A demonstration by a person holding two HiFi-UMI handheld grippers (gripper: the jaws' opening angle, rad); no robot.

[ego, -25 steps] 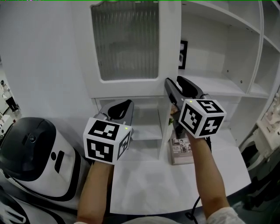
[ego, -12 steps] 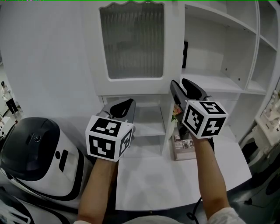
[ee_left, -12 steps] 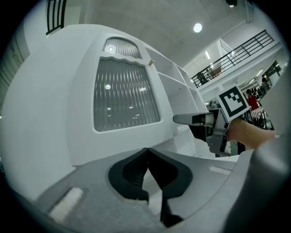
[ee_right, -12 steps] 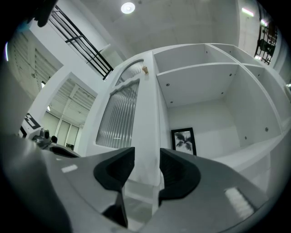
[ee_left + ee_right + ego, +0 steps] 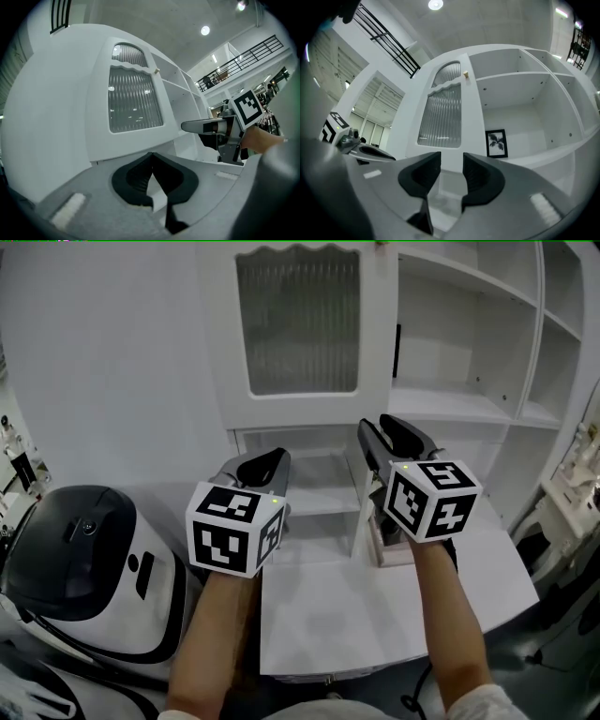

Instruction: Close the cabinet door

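Note:
The white cabinet door (image 5: 298, 324) with its ribbed glass pane (image 5: 133, 98) stands upright at the left of the cabinet, seemingly flush with the frame; a small knob (image 5: 465, 74) sits near its top edge. Both grippers hover level over the tabletop, short of the cabinet and touching nothing. My left gripper (image 5: 262, 465) is shut, its pads (image 5: 152, 157) meeting at the tips. My right gripper (image 5: 382, 430) points at the door's right edge, and its jaws (image 5: 451, 161) are closing with an empty gap between them.
Open white shelves (image 5: 469, 343) fill the cabinet's right side, with a framed leaf picture (image 5: 496, 143) at the back. A low shelf niche (image 5: 323, 498) lies under the door. The white tabletop (image 5: 366, 615) is below my arms. A white machine with a black top (image 5: 84, 549) stands at the left.
Both grippers have drawn back from the cabinet, which now looks smaller and farther off. The right jaws stand narrower than before. The door has not visibly moved.

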